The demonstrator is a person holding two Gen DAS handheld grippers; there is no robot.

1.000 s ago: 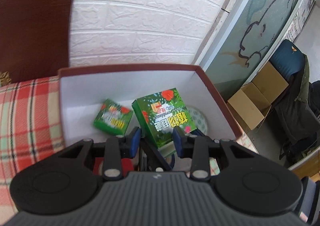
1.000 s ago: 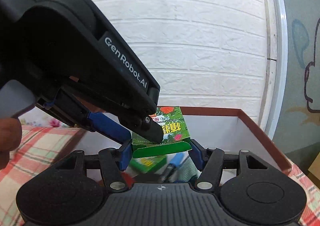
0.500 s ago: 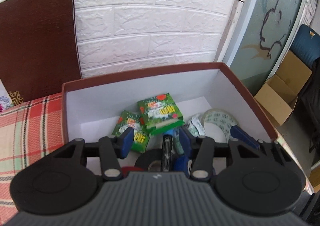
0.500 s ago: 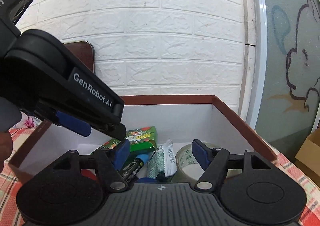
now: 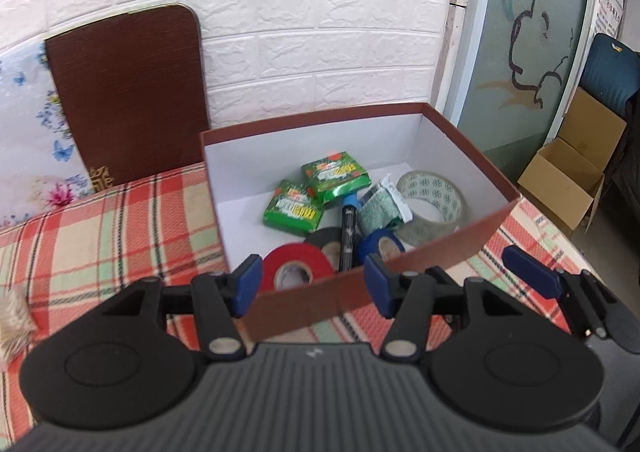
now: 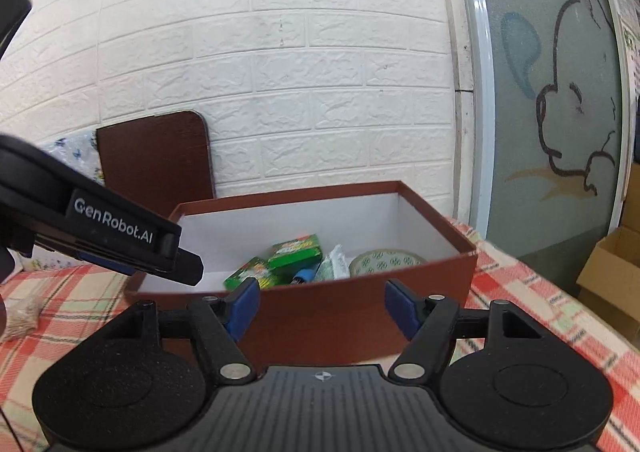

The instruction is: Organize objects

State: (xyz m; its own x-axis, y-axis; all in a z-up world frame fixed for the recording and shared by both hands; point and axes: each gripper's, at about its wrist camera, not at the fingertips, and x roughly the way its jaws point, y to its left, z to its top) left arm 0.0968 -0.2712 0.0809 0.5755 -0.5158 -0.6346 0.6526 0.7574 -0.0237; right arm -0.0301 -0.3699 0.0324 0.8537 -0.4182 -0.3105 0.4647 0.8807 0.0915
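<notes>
A brown box with white inside (image 5: 448, 116) (image 6: 360, 316) stands on the plaid cloth. In it lie two green packets (image 5: 336, 174) (image 5: 292, 208), a red tape roll (image 5: 298, 266), a black tape roll (image 5: 326, 238), a blue tape roll (image 5: 382, 244), a clear tape roll (image 5: 434, 198), a marker (image 5: 347, 230) and a green-white sachet (image 5: 380, 204). My left gripper (image 5: 314, 286) is open and empty, just before the box's near wall. My right gripper (image 6: 320, 308) is open and empty, at the box's near wall; the left gripper's body (image 6: 120, 236) shows at its left.
A dark brown board (image 5: 124, 92) leans on the white brick wall behind the box. A floral cloth (image 5: 24, 132) lies at the far left. A pale fuzzy object (image 5: 12, 322) sits at the left edge. An open cardboard carton (image 5: 568, 168) stands on the floor at the right.
Both grippers have pulled back and up out of the box. The larger green packet, held over the box a second ago, now lies inside. Both grippers are empty.
</notes>
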